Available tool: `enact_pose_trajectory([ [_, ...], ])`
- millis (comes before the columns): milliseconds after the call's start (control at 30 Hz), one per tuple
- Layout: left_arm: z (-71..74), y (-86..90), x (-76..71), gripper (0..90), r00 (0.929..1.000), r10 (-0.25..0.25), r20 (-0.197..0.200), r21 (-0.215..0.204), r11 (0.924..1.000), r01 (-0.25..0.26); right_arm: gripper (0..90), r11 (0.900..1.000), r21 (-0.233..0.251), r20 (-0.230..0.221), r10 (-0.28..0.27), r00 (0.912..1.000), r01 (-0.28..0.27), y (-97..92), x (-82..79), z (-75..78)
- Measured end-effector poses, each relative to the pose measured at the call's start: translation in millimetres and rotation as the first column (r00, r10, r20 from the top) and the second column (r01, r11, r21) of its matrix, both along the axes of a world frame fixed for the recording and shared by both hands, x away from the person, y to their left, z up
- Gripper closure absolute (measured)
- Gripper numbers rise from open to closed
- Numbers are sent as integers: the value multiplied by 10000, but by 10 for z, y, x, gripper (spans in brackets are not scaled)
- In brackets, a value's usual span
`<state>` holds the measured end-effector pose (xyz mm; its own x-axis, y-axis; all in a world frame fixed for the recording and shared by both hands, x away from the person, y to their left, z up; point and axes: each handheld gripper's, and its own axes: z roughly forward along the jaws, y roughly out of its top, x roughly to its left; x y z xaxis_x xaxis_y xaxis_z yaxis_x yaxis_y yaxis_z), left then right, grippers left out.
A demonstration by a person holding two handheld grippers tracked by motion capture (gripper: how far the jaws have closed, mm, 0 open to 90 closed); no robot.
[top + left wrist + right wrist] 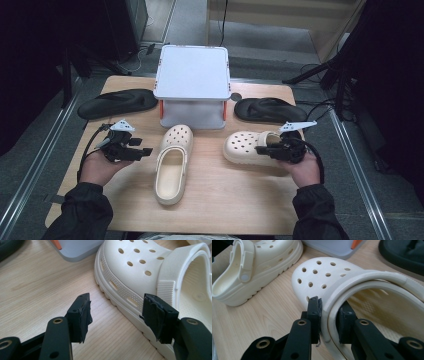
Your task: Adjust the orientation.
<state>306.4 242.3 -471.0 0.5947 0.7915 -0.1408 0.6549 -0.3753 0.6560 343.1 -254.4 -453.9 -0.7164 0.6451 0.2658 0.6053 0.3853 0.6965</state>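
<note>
Two cream clogs lie on the wooden table (pixel 220 200). The left clog (pixel 172 165) points away from me. The right clog (pixel 244 145) lies crosswise, toe to the left. My right gripper (pixel 261 149) is shut on this clog's side rim; in the right gripper view the clog (pixel 324 275) has its wall and strap edge pinched between the two pads of the gripper (pixel 329 312). My left gripper (pixel 145 151) stands open just left of the left clog. In the left gripper view the gripper (pixel 116 315) has its right pad close beside the sole of the clog (pixel 135 270), with nothing gripped.
A white-grey box (pixel 192 85) with orange corner posts stands at the back centre. A black sandal (pixel 117 103) lies back left, another black sandal (pixel 270 110) back right, close behind the right clog. The table's front edge is near my sleeves.
</note>
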Motion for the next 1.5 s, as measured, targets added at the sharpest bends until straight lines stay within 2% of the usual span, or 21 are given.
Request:
enact_pose_trajectory([
  [100,11,1,-40,403,10000,17,96,-44,10000,-17,764,10000,-69,45,60,10000,-60,162,3,3],
  [200,18,3,-78,403,9999,38,142,-111,9999,-36,763,10000,23,-166,1,9999,-1,300,40,-26],
  [500,10,-3,-167,404,9999,18,137,-47,10000,-17,762,9974,448,-460,-536,9975,557,641,149,-75],
  [633,6,7,-195,404,9998,71,161,-66,10000,-70,761,9968,379,-508,-684,9964,703,761,194,-108],
  [1000,1,1,-206,405,9999,29,159,-113,9999,-28,750,9929,278,-602,-1139,9917,1158,894,261,-208],
  [1167,-4,1,-204,405,9999,0,155,-76,10000,1,737,9918,445,-727,-1163,9905,1197,885,286,-230],
  [1300,-4,7,-204,405,9999,2,142,-92,10000,0,678,9938,283,-449,-1064,9933,1078,872,270,-206],
  [1500,-20,18,-196,404,10000,44,44,-42,10000,-44,625,9934,457,-109,-1046,9945,1050,717,221,-68],
])
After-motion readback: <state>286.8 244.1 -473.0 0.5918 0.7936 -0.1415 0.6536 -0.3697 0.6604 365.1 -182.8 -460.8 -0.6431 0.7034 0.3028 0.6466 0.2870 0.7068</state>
